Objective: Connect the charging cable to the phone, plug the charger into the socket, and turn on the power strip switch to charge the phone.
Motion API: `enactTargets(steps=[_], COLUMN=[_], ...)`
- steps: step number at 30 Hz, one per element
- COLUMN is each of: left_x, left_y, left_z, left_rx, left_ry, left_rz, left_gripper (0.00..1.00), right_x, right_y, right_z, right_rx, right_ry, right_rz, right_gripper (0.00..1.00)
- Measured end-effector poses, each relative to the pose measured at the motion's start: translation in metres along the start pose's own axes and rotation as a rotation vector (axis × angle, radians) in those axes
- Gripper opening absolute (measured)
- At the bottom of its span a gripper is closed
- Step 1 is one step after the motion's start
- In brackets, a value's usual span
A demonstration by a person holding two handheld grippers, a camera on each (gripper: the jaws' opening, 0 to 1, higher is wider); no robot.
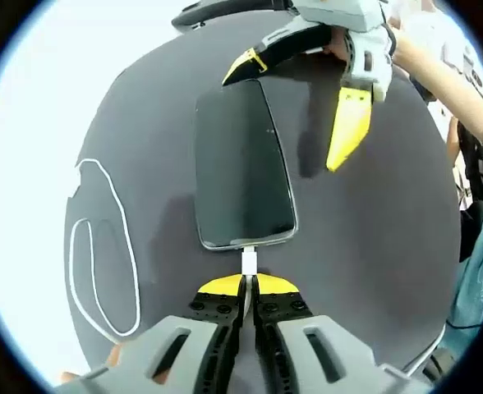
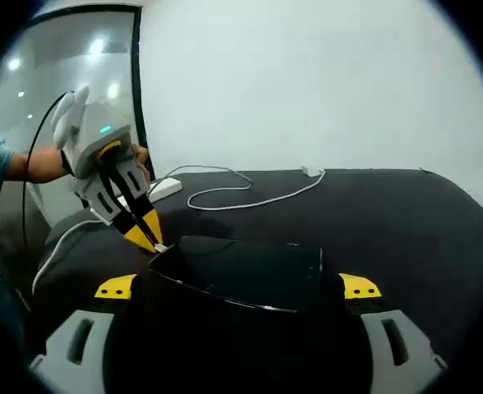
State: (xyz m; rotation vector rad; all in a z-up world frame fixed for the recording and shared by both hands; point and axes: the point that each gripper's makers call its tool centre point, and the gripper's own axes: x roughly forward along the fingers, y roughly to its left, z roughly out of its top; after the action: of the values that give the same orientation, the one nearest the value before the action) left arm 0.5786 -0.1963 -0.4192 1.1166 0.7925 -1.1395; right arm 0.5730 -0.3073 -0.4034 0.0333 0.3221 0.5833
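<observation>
A black phone lies face up on the dark round table. My left gripper is shut on the white cable plug, whose tip meets the phone's near end. From the plug, the white cable runs off in loops on the left. My right gripper stands open over the phone's far end, one yellow fingertip at a corner and the other off to the side. In the right gripper view the phone lies between my right gripper's wide jaws, and the left gripper holds the plug.
The cable snakes across the table's back to a small white block. A white bar-shaped unit lies behind the left gripper. A person's arm reaches in along the table's edge. A pale wall rises behind the table.
</observation>
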Motion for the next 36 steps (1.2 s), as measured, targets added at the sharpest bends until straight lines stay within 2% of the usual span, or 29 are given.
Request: enactTargets(steps=[1,4,5,6,7,11,14,19,21,22,27,29,31,34,36], left_x=[0.0,0.001,0.001,0.001,0.002,0.003,0.004,0.004,0.004,0.007,0.014,0.014,0.014,0.013,0.009], left_y=[0.0,0.0,0.001,0.001,0.001,0.003,0.001,0.004,0.004,0.006,0.006,0.006,0.005,0.004,0.007], left_z=[0.0,0.0,0.0,0.0,0.002,-0.001,0.001,0.001,0.002,-0.001,0.0,0.0,0.0,0.002,-0.001], left_rx=[0.004,-0.004,-0.027,-0.063,-0.132,-0.12,-0.098,-0.097,-0.1,-0.104,-0.077,-0.07,-0.101,-0.184,-0.209], left_ry=[0.006,-0.006,-0.02,-0.033,-0.063,-0.07,-0.058,-0.046,-0.049,-0.032,-0.022,-0.034,-0.062,-0.147,-0.166], left_rz=[-0.002,-0.007,-0.018,-0.027,-0.035,-0.042,-0.039,-0.037,-0.034,-0.024,-0.021,-0.026,-0.037,-0.018,-0.003], left_gripper=[0.01,0.01,0.01,0.01,0.01,0.0,0.0,0.0,0.0,0.0,0.0,0.0,0.01,0.02,0.05], right_x=[0.001,0.001,0.001,0.0,0.0,0.004,0.004,0.005,0.004,0.004,0.004,0.005,0.006,0.005,0.003], right_y=[-0.008,-0.009,-0.01,-0.012,-0.011,-0.011,-0.016,-0.012,-0.011,-0.011,-0.01,-0.01,-0.01,-0.011,-0.011], right_z=[0.002,0.004,0.007,0.007,0.007,0.003,0.007,0.005,0.007,0.007,0.006,0.006,0.003,0.004,0.005], right_rx=[0.009,0.047,0.093,0.082,0.083,0.013,0.064,0.042,0.073,0.069,0.053,0.055,0.014,0.006,0.024], right_ry=[-0.004,-0.02,-0.037,-0.032,-0.035,-0.02,-0.038,-0.032,-0.04,-0.04,-0.04,-0.042,-0.031,-0.032,-0.035], right_rz=[-0.022,-0.047,-0.059,-0.049,-0.047,-0.063,-0.066,-0.075,-0.068,-0.073,-0.079,-0.081,-0.09,-0.085,-0.072], right_gripper=[0.93,0.93,0.93,0.93,0.93,0.93,0.93,0.93,0.93,0.93,0.93,0.93,0.93,0.93,0.93])
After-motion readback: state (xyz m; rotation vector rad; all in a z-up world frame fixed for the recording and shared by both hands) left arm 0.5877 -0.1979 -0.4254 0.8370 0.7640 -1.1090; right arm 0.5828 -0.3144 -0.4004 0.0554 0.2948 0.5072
